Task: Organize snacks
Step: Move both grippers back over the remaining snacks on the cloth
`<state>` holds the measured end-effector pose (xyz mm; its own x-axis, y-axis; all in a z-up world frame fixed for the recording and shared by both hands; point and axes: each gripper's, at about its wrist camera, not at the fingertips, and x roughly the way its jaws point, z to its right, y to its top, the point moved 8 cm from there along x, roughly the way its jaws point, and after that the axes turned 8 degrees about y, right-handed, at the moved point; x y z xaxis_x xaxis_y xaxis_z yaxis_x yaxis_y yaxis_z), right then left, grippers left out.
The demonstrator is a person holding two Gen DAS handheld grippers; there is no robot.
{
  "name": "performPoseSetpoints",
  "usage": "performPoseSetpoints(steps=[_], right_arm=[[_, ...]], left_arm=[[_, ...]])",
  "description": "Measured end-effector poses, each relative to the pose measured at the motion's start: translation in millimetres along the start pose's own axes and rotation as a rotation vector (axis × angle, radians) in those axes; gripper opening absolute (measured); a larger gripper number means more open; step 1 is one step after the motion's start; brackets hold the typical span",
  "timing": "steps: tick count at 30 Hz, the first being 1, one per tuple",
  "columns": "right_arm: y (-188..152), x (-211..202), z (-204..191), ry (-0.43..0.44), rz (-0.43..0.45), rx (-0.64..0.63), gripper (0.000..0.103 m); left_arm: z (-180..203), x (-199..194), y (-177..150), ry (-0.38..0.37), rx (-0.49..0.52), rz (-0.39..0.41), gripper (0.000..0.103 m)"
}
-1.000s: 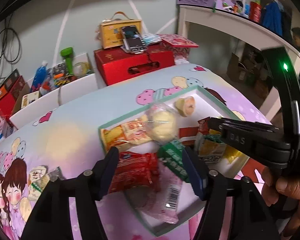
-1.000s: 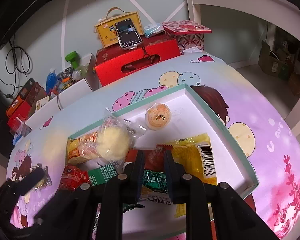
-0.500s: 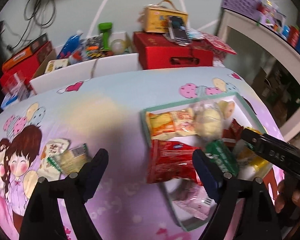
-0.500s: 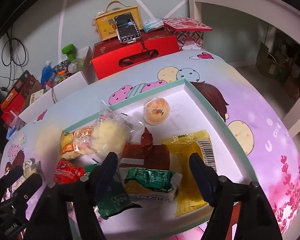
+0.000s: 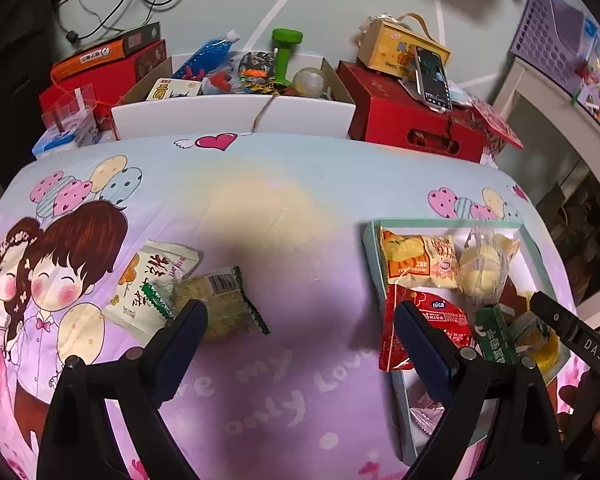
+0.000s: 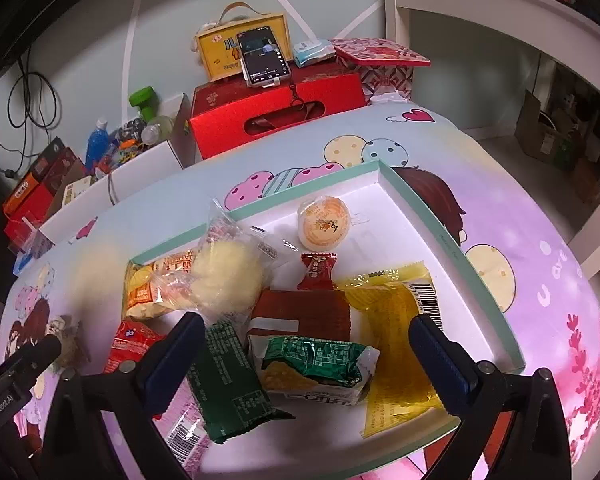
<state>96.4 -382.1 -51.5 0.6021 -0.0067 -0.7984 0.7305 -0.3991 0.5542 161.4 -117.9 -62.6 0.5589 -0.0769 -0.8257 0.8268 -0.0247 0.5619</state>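
Since a second ago we have swung our left gripper [image 5: 300, 312] off the tray [image 6: 452, 256] toward two loose packets, while our right gripper [image 6: 304, 332] let its green-topped packet [image 6: 316, 364] drop inside. Both sets of jaws are opening, nothing between them. Next we should straddle the cracker packet [image 5: 220, 304] squarely, clear of the white packet [image 5: 148, 284] touching it.

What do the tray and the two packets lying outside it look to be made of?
Tray: probably matte cardboard, with flat white walls, crisp folded corners and a teal edge.
Cracker packet: clear glossy plastic film; the crackers show through, and the ends are crimped.
White packet: opaque printed film, likely plastic, slightly wrinkled.
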Motion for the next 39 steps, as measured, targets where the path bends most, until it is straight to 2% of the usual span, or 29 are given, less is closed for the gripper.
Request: performPoseSetpoints(steps=[12,18,22,26,33,39], right_arm=[[2,-3,-18,0.018,0.017,-0.035,0.103],[9,-13,-43,0.054,0.069,-0.074,0.103],[10,-19,-68,0.091,0.099,-0.101,0.103],[8,-20,-96,0.146,0.107,-0.134,0.103],[-12,-12,-159,0.228,0.072,-0.24,0.103],[-33,0,-207,0.3,0.029,-0.3,0.103]], left_arm=[[-37,-6,10,-0.016,-0.059,0.018,0.094],[-79,-16,19,0.046,-0.103,0.035,0.094],[-123,-23,21,0.136,-0.169,0.046,0.094],[-167,-27,17,0.195,-0.248,0.04,0.094],[-214,-30,6,0.238,-0.356,0.015,0.094],[-227,-27,0,0.243,-0.363,-0.001,0.094]])
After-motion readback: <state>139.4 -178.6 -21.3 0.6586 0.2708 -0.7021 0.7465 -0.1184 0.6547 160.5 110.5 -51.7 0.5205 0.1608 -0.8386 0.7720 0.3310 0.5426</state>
